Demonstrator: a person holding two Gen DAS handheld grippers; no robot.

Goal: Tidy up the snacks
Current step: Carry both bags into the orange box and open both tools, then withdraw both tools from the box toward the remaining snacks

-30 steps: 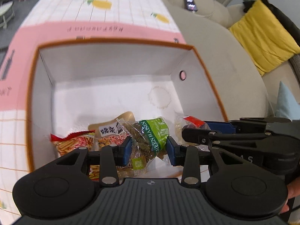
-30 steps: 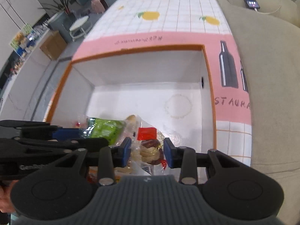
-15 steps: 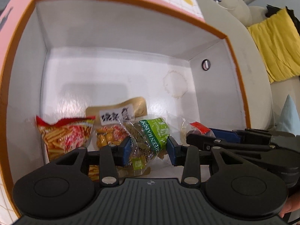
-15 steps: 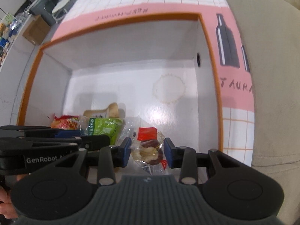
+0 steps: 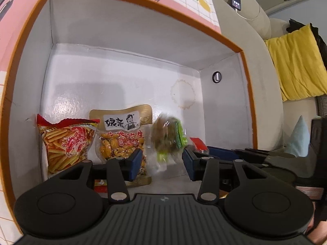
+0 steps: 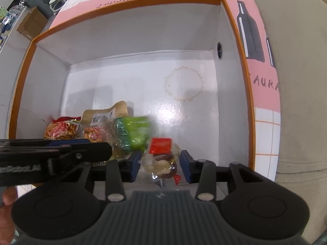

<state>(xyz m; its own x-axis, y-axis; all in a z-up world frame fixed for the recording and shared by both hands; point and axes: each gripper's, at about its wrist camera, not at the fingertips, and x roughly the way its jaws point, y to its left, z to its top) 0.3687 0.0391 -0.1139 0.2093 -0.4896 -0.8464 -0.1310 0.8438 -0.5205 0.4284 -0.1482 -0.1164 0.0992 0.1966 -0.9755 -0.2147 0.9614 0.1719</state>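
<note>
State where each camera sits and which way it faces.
Left wrist: on the left claw, aimed steeply down into the white box; the right claw crosses at right.
Right wrist: on the right claw, aimed down into the box; the left claw and a hand show at left.
Shared: the blurred green raisin bag.

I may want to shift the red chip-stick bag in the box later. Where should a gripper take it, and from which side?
Probably by the crimped top edge of the red chip-stick bag, coming from above. It stands upright against the near-left wall of the box, with the yellow snack pouch close on its right, so its sides look hemmed in while its flat top seal is clear.
</note>
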